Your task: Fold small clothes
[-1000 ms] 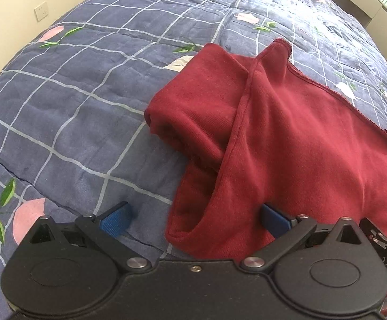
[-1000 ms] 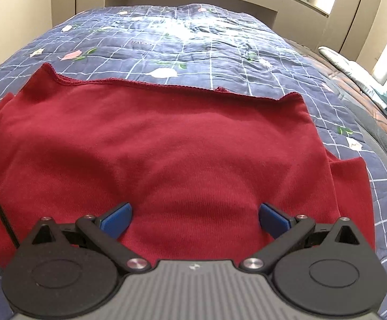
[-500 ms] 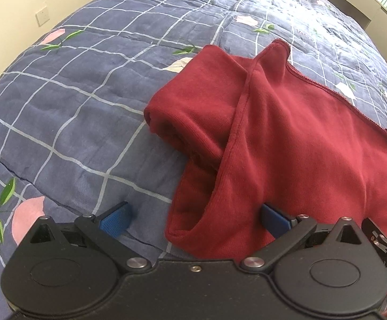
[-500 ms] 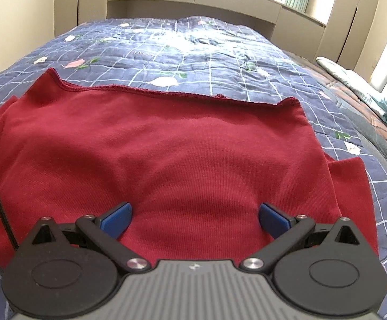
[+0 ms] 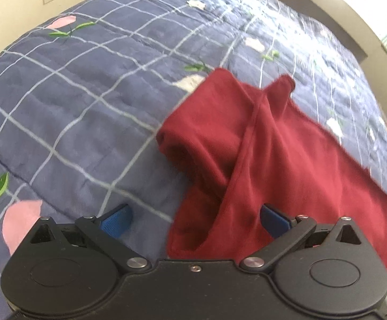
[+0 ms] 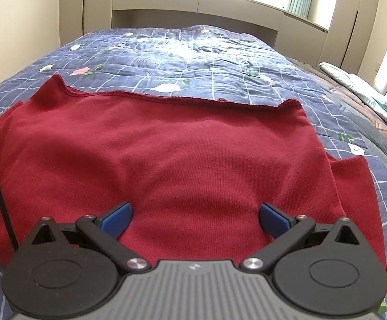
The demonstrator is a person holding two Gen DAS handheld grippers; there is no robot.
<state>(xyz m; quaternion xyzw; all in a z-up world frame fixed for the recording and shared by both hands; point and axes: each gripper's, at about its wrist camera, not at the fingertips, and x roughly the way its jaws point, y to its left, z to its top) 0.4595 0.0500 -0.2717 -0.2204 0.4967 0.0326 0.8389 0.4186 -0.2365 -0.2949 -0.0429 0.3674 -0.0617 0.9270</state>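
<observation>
The red top lies mostly flat on the bed with one sleeve tucked over, so most folding is left, and the left gripper and right gripper both have jaws wide apart, holding nothing.

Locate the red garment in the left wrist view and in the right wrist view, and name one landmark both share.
Left wrist: red garment fills the centre-right, its bunched sleeve toward the middle, ahead of the open left gripper.
Right wrist: red garment spreads flat across the middle, under the open right gripper.
Shared landmark: the blue checked floral quilt beneath it.
</observation>
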